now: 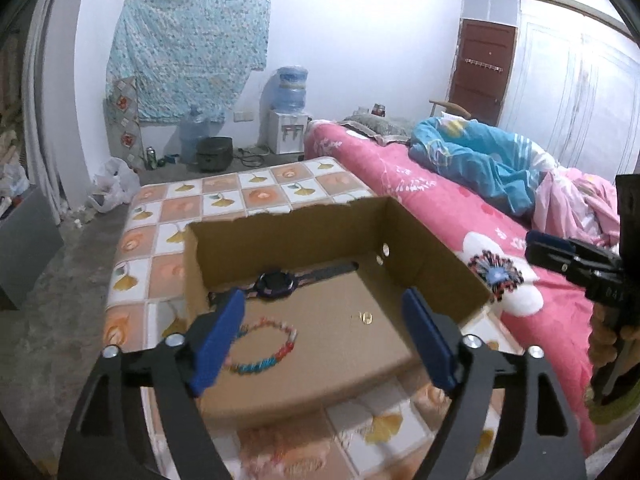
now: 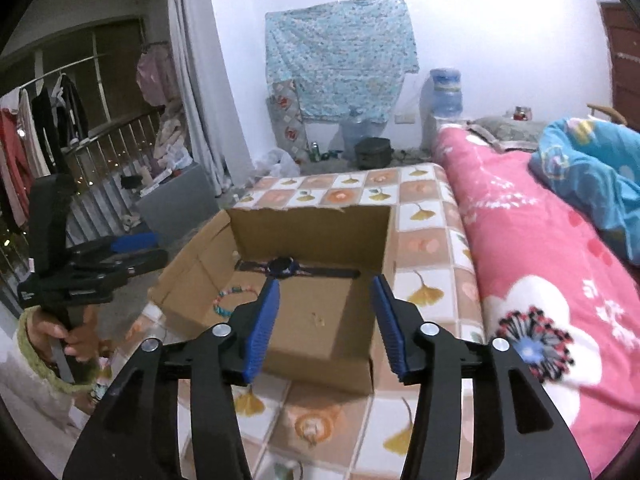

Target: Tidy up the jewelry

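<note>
An open cardboard box (image 1: 424,236) (image 2: 312,232) stands on a tiled-pattern mattress. Inside lie a dark watch (image 1: 276,280) (image 2: 282,267) along the far wall, a colourful bead bracelet (image 1: 264,346) (image 2: 230,300) at the left, and a small gold earring (image 1: 365,317) (image 2: 318,320) near the middle. My left gripper (image 1: 324,340) is open and empty, above the box's near edge. My right gripper (image 2: 326,320) is open and empty, above the box's near right part. Each gripper shows in the other's view, the right one (image 1: 560,256) and the left one (image 2: 132,248).
The tiled mattress (image 1: 240,192) (image 2: 424,240) holds the box. A bed with a pink floral sheet (image 1: 448,208) (image 2: 540,260) and a blue quilt (image 1: 480,156) lies to the right. A water dispenser (image 1: 290,116), a pot and bags stand on the floor by the far wall.
</note>
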Available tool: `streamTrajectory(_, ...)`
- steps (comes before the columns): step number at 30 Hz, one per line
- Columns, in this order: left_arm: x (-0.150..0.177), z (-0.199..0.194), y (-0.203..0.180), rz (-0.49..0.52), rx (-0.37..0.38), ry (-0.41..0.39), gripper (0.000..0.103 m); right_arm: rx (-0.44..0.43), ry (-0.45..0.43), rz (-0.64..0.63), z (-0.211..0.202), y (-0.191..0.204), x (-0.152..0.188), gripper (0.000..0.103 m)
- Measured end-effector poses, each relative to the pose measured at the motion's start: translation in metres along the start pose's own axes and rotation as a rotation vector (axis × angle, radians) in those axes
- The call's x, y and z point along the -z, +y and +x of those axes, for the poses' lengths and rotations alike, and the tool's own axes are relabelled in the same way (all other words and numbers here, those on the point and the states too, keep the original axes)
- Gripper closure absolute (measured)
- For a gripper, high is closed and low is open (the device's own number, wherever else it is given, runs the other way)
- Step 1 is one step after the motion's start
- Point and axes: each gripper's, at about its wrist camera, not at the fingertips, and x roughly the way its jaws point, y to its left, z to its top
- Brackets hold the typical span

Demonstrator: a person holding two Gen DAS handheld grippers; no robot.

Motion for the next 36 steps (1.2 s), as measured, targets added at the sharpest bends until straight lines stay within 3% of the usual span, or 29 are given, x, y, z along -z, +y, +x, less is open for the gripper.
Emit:
streamTrajectory(6,0.042,-0.020,-0.014,0.037,0.004,0.051,0.006,0.031,0.063,0.045,-0.015,-0.006,0.039,0.054)
streamTrajectory(13,0.100,0.010,-0.038,0.026,0.018,0.234,0.006,0.019,0.233,0.118,0.003,-0.006,0.096,0.055)
streamTrajectory(17,0.127,0.035,-0.047,0.014,0.006,0.310,0.006,0.002,0.311,0.116,0.018,0.006,0.124,0.065)
streamTrajectory(30,0.155,0.077,-0.054,0.041,-0.064,0.431,0.006,-0.008,0.341,-0.050,0.052,0.037,0.136,0.079)
streamTrajectory(36,0.160,0.075,-0.056,0.076,-0.084,0.395,0.006,0.036,0.374,-0.134,0.070,0.037,0.139,0.085)
